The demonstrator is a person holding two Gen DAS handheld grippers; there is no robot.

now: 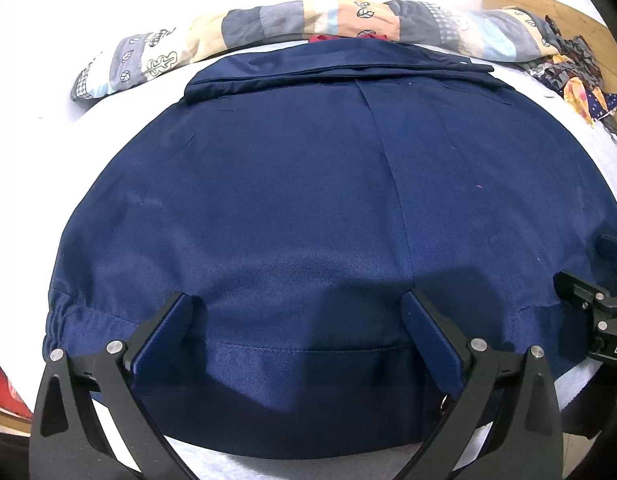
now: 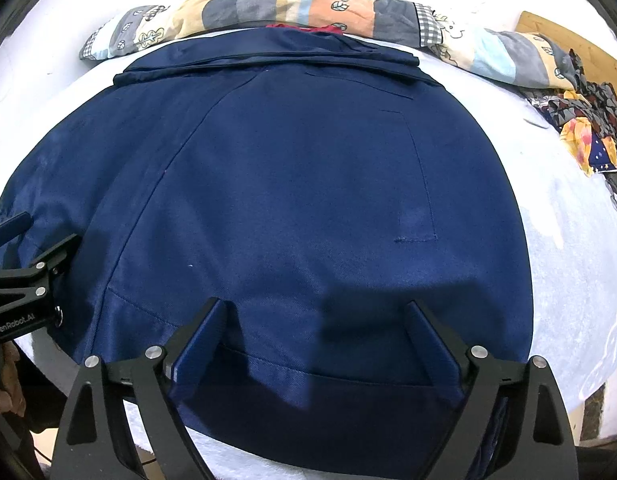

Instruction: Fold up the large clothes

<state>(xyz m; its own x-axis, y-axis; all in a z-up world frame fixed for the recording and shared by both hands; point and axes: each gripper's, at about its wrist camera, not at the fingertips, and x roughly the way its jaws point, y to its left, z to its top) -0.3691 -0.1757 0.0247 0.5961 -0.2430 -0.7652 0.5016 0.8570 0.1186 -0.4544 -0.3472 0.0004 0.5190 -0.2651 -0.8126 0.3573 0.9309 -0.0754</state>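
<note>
A large navy blue jacket point(image 1: 300, 200) lies spread flat on a white bed, its hem toward me and a folded edge at the far side; it also fills the right wrist view point(image 2: 292, 200). My left gripper point(image 1: 298, 316) is open, fingers wide apart just above the hem's left part. My right gripper point(image 2: 312, 320) is open above the hem's right part. Each gripper shows at the edge of the other's view: the right one point(image 1: 588, 304) and the left one point(image 2: 32, 276). Neither holds cloth.
A patchwork quilt roll point(image 1: 308, 28) lies behind the jacket, also in the right wrist view point(image 2: 308, 12). A crumpled patterned garment point(image 2: 588, 128) sits at the far right by a wooden headboard point(image 1: 548, 12). White bed sheet point(image 2: 568, 240) surrounds the jacket.
</note>
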